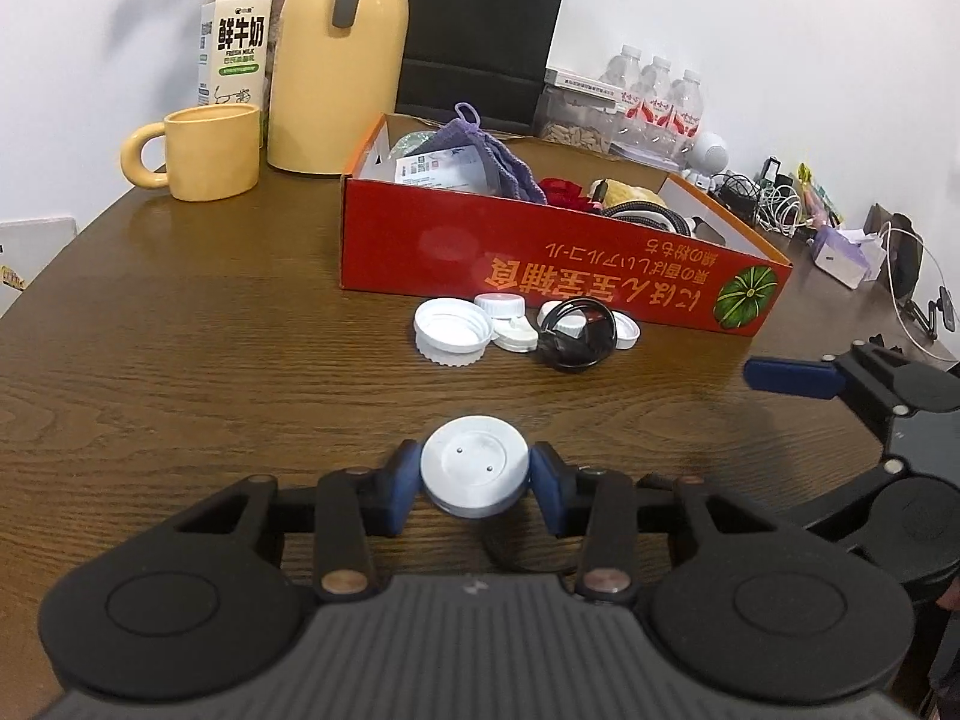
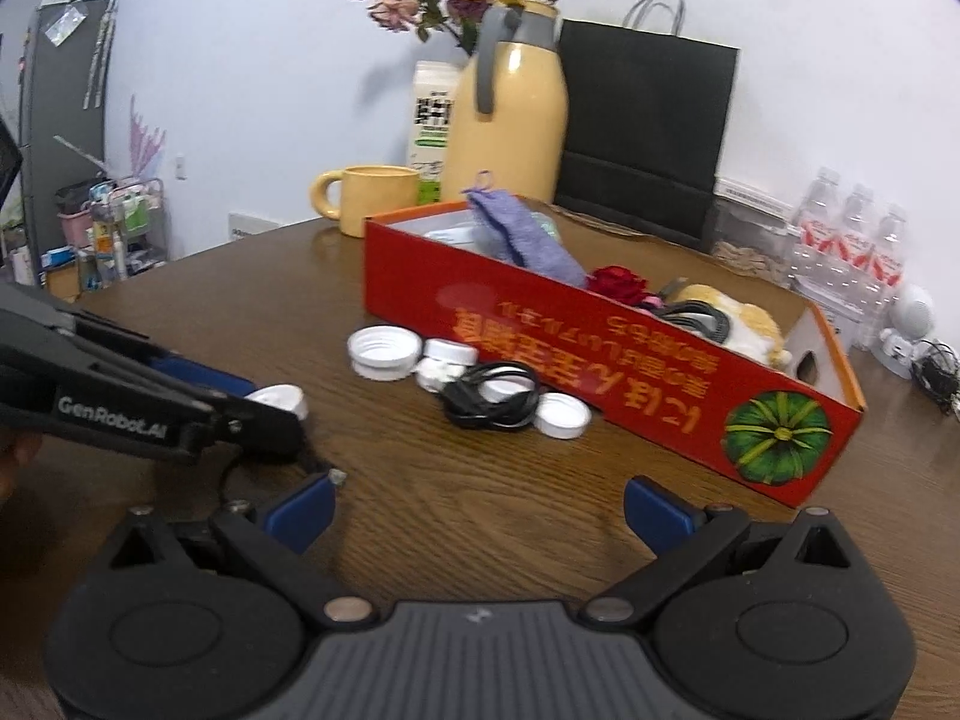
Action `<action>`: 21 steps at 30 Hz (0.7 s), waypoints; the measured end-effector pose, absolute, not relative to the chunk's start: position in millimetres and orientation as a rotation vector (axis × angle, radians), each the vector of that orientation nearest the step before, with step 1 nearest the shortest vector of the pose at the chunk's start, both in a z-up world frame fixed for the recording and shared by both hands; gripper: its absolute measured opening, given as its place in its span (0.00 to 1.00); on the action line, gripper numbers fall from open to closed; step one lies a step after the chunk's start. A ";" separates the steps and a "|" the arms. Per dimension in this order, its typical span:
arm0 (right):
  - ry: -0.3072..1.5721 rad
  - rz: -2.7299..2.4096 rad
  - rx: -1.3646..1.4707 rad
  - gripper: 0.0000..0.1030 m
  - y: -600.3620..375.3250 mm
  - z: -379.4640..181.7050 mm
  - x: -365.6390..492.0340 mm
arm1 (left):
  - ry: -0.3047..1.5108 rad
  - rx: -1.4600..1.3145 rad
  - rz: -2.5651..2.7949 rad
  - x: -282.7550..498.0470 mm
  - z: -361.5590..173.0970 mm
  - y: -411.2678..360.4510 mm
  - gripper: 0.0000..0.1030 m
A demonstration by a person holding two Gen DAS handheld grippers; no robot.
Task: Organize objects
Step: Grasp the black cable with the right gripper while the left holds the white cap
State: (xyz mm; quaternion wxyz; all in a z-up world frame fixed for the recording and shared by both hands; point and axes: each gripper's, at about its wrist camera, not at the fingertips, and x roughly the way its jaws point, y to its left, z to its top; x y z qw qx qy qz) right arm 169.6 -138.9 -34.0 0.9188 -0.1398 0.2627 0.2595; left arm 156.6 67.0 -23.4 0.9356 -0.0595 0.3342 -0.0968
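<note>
**Supervisor:** Report the state of both tongs.

**Operator:** My left gripper (image 1: pixel 474 477) has its blue pads pressed on either side of a round white plastic lid (image 1: pixel 474 473), flat face up, low over the brown wood-grain table (image 1: pixel 180 360). My right gripper (image 2: pixel 477 507) stands wide open with nothing between its blue fingers (image 2: pixel 300 510); only bare table shows in the gap.

**Supervisor:** Where are the remaining items?

**Operator:** Ahead of the left gripper, a cluster of white screw caps (image 1: pixel 453 330) and a coiled black cable (image 1: pixel 576 336) lies on the table, just in front of the long red cardboard box (image 1: pixel 540 264). The box holds a purple knitted cloth (image 1: pixel 480 150), a red fabric flower (image 1: pixel 561 189) and other items I cannot identify. From the right wrist view, the left gripper sits to the left, the cluster ahead of the open fingers.
</note>
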 end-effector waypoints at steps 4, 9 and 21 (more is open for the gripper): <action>0.551 0.566 -0.292 1.00 -125.3 -36.5 170.6 | 0.684 -0.132 -0.193 155.2 -24.5 69.9 0.39; 0.571 0.593 -0.308 1.00 -111.7 -40.7 173.2 | 0.682 -0.140 -0.212 153.6 -24.9 70.9 0.39; 0.598 0.629 -0.282 0.63 -106.5 -42.7 178.2 | 0.665 -0.163 -0.219 141.5 -21.5 81.8 0.39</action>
